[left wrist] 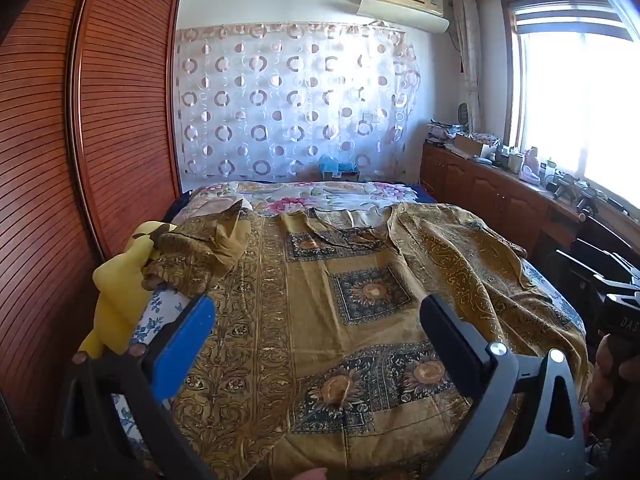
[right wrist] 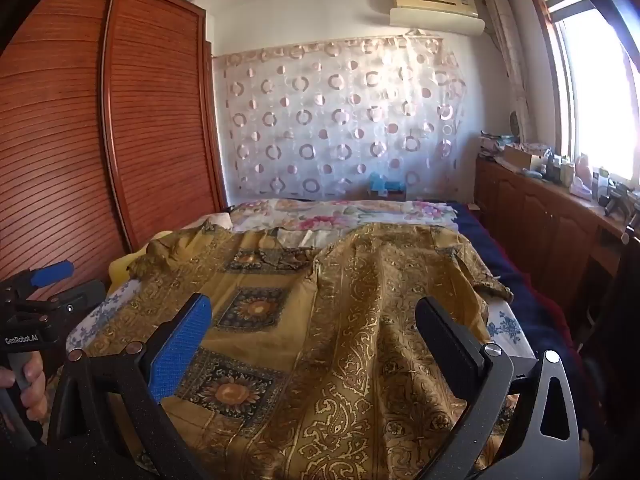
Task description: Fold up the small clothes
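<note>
Gold patterned garment point(left wrist: 360, 320) spread out, right side folded over

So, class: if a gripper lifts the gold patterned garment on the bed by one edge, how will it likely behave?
The gold patterned garment will probably drape and sag, since it already lies in soft folds and wrinkles. It looks thin, so likely light. A one-edge lift would probably let the rest trail across the bed.

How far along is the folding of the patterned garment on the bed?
Started: the patterned garment lies spread on the bed, its right side already folded inward. In hand: nothing; left gripper and right gripper are open. Left: the other side and the final folds.
</note>
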{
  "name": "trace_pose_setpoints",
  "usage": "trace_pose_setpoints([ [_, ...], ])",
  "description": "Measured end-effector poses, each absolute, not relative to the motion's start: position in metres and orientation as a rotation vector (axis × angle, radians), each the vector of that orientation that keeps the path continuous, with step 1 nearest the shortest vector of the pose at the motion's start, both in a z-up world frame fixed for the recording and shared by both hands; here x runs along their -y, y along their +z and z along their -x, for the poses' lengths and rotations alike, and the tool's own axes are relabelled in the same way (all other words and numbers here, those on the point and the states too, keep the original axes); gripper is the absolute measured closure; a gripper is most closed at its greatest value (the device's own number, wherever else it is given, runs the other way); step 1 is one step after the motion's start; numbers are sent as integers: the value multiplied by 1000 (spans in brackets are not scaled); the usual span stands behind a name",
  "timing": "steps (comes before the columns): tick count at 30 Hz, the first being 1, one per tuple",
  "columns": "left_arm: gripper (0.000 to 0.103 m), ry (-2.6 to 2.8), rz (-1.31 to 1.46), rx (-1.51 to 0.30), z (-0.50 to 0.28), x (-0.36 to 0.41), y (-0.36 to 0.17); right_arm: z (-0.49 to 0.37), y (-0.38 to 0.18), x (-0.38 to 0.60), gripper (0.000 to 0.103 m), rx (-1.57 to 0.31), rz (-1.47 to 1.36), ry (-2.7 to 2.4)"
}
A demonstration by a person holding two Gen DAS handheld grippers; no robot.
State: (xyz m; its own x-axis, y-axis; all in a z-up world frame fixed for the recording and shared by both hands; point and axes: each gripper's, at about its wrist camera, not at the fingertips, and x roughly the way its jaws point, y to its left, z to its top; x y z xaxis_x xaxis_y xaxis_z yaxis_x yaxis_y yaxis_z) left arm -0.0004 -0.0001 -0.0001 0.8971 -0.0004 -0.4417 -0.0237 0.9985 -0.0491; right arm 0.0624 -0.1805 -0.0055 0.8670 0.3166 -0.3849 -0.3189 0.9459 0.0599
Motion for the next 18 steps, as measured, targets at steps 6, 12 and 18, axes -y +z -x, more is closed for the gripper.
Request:
trace_pose_setpoints([
  [6, 0, 9, 53, -460, 2, 0, 0, -64, -6, 180, 0, -399, -4, 332],
  [12, 0, 11, 54, -466, 0, 0, -1, -65, -7, 180, 0, -400, -6, 332],
  [18, 0, 9, 50, -465, 0, 0, -1, -65, -7, 178, 0, -399, -4, 329],
])
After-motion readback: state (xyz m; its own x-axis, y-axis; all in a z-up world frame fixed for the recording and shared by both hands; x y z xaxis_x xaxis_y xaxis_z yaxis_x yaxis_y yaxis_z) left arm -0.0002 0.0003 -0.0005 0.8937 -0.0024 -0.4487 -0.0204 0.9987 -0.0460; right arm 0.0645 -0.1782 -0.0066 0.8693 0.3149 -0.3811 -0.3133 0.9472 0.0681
